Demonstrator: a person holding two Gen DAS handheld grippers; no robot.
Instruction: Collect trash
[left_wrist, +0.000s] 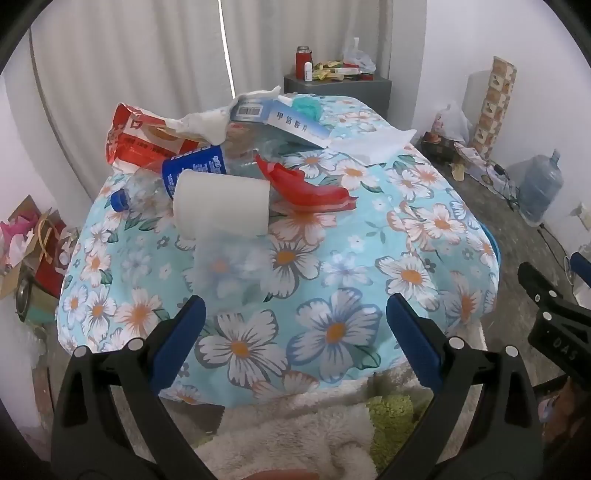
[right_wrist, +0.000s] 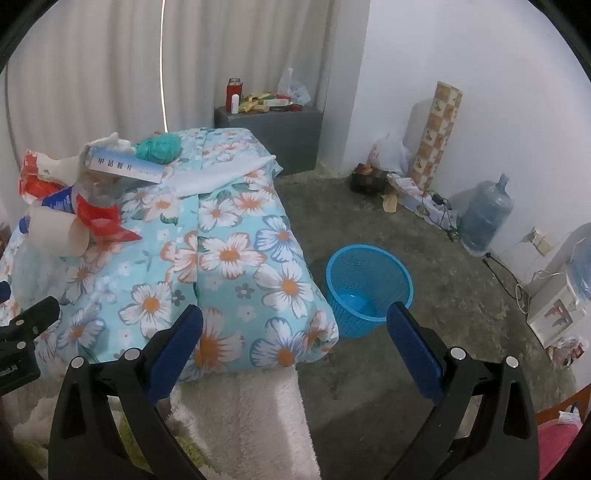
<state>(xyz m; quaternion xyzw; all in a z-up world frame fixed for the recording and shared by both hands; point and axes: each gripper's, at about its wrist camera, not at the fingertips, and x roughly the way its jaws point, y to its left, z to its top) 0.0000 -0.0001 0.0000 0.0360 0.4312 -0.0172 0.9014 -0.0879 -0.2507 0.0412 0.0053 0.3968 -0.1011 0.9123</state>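
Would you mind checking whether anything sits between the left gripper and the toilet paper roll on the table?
Nothing solid: only a crumpled clear plastic bag lies on the cloth between the open left gripper and the toilet paper roll.

1 paper roll (left_wrist: 221, 205), 1 plastic bottle (left_wrist: 177, 173), 1 blue basket (right_wrist: 368, 290), 1 water jug (right_wrist: 487, 214)

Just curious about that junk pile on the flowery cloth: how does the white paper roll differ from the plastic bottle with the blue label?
The white paper roll is opaque and plain; the plastic bottle is see-through, with a blue label and blue cap. The roll is a short, stubby cylinder; the bottle is longer and looks crumpled. The roll lies in front, partly hiding the bottle. Both lie on their sides on the floral cloth, untouched by either tongs.
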